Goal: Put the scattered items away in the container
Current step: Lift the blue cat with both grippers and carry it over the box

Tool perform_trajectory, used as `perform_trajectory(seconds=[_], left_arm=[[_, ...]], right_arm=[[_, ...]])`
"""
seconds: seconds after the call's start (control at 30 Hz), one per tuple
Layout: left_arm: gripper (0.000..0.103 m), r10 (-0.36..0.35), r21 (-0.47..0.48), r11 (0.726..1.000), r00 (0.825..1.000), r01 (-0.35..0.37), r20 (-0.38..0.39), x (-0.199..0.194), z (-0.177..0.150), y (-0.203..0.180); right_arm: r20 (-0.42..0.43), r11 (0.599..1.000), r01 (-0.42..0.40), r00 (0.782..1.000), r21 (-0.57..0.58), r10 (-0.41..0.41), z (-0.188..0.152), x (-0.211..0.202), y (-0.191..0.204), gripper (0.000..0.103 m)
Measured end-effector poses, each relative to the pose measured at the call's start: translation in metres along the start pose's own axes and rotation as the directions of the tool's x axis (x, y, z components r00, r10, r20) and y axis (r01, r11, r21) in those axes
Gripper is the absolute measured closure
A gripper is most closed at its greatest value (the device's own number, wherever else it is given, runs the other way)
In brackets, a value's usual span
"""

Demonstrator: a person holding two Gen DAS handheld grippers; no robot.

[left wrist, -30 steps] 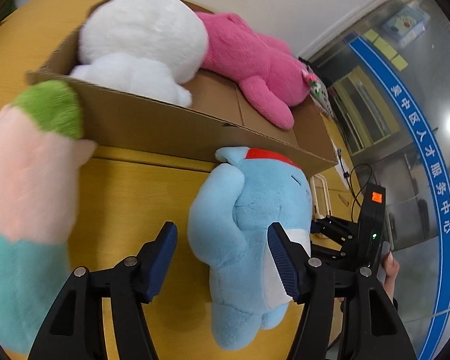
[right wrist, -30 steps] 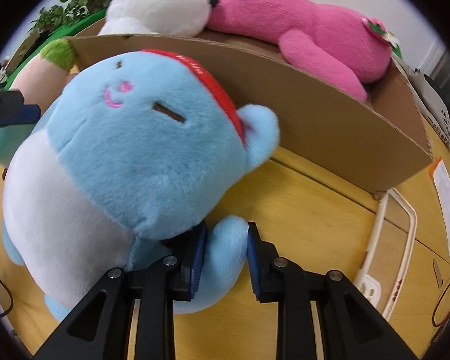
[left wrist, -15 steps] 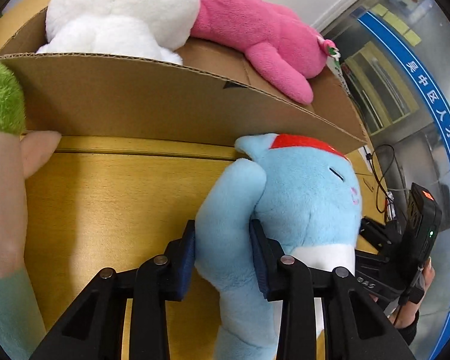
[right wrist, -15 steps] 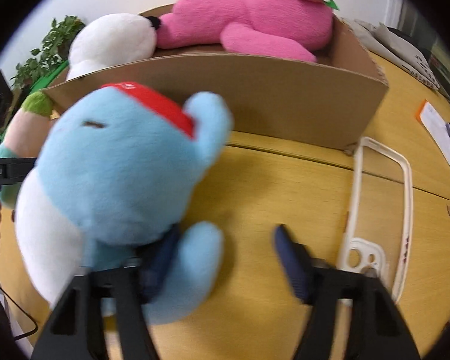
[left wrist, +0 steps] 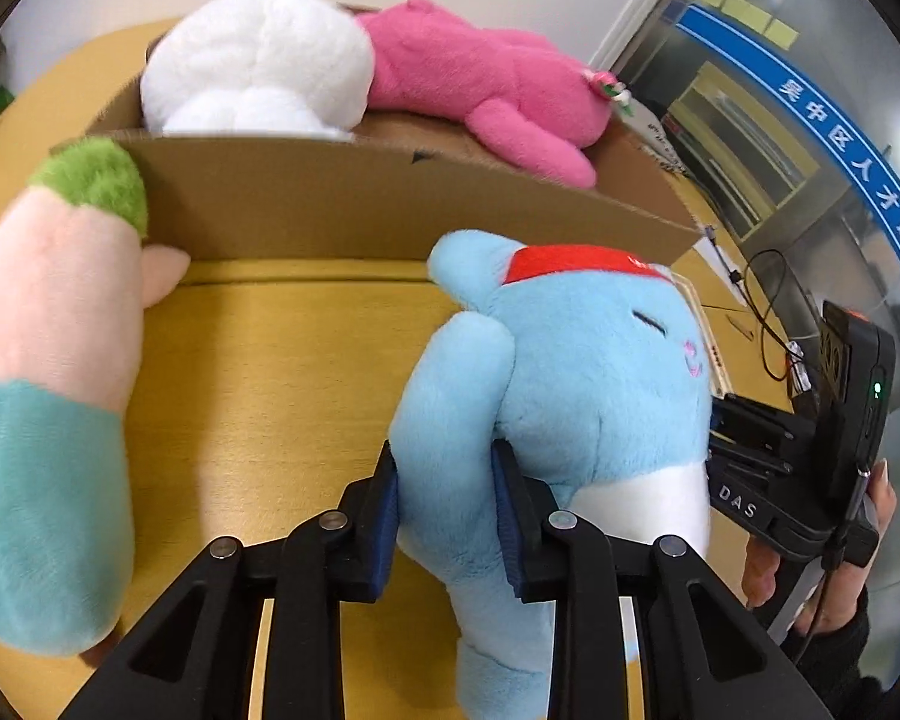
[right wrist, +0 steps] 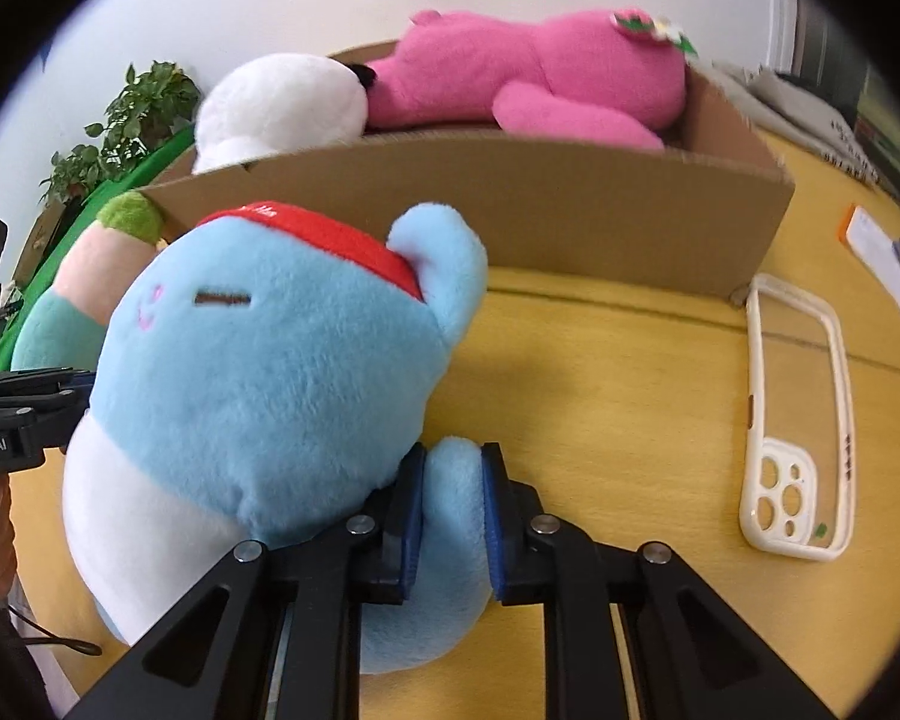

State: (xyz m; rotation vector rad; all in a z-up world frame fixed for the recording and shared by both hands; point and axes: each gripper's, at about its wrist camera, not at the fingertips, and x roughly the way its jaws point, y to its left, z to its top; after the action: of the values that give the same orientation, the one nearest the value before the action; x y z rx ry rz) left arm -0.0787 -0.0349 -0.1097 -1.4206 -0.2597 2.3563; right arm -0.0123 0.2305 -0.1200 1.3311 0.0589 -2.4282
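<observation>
At the bottom of both wrist views, each tool is closing on a limb of the blue plush toy (left wrist: pixel 576 372): the left tool (left wrist: pixel 444 498) pinches one arm, the right tool (right wrist: pixel 453 510) another paw, pads pressing the fur. Lower right of the right view, a white phone case (right wrist: pixel 798 438) lies on the yellow table (right wrist: pixel 618 384). At left, a pink-and-teal plush (left wrist: pixel 48 396) touches the cardboard box (left wrist: pixel 390 210). Beyond, upper frame, a white plush (left wrist: pixel 258 60) and a pink plush (left wrist: pixel 480 84) lie inside it.

Bright, even indoor light; fisheye edges bend and darken, slight blur.
</observation>
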Motion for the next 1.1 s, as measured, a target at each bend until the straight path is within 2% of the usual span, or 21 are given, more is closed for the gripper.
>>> perform_trajectory(seconds=[0.13, 0.33, 0.47, 0.53, 0.63, 0.73, 0.83, 0.9, 1.03, 1.1], left_arm=[[0.075, 0.002, 0.042, 0.999, 0.996, -0.006, 0.086, -0.033, 0.013, -0.014], [0.075, -0.007, 0.099, 0.995, 0.973, -0.016, 0.229, -0.076, 0.046, -0.032], [0.075, -0.038, 0.118, 0.993, 0.95, 0.001, 0.311, -0.095, 0.08, -0.037], [0.075, -0.053, 0.125, 0.992, 0.937, 0.01, 0.346, -0.102, 0.101, -0.04], [0.075, -0.04, 0.139, 0.99, 0.913, -0.019, 0.407, -0.11, 0.133, -0.044], [0.075, -0.034, 0.119, 0.993, 0.903, -0.019, 0.429, -0.106, 0.164, -0.04], [0.075, -0.03, 0.085, 0.996, 0.911, -0.006, 0.411, -0.082, 0.196, -0.027], [0.075, -0.012, 0.058, 0.998, 0.927, -0.011, 0.376, -0.054, 0.212, -0.017], [0.075, 0.041, -0.009, 0.999, 0.974, -0.04, 0.222, 0.024, 0.227, 0.011], [0.076, 0.06, -0.021, 0.998, 0.985, -0.057, 0.161, 0.054, 0.222, 0.02]], right_arm=[[0.068, 1.0, 0.022, 0.997, -0.022, -0.021, 0.019, -0.018, 0.009, 0.088], [0.221, 0.997, 0.053, 0.974, -0.054, -0.039, 0.06, -0.06, 0.013, 0.088], [0.312, 0.993, 0.085, 0.948, -0.079, -0.056, 0.092, -0.084, 0.01, 0.088], [0.365, 0.99, 0.107, 0.929, -0.092, -0.067, 0.114, -0.097, 0.009, 0.088], [0.429, 0.983, 0.144, 0.9, -0.114, -0.082, 0.148, -0.113, 0.009, 0.088], [0.466, 0.976, 0.176, 0.879, -0.131, -0.096, 0.188, -0.114, 0.008, 0.088], [0.477, 0.976, 0.179, 0.873, -0.124, -0.099, 0.22, -0.094, -0.001, 0.088], [0.455, 0.979, 0.174, 0.884, -0.105, -0.109, 0.237, -0.071, -0.009, 0.088], [0.322, 0.986, 0.152, 0.939, -0.069, -0.122, 0.252, 0.007, -0.031, 0.088], [0.227, 0.989, 0.135, 0.967, -0.063, -0.117, 0.248, 0.049, -0.043, 0.088]])
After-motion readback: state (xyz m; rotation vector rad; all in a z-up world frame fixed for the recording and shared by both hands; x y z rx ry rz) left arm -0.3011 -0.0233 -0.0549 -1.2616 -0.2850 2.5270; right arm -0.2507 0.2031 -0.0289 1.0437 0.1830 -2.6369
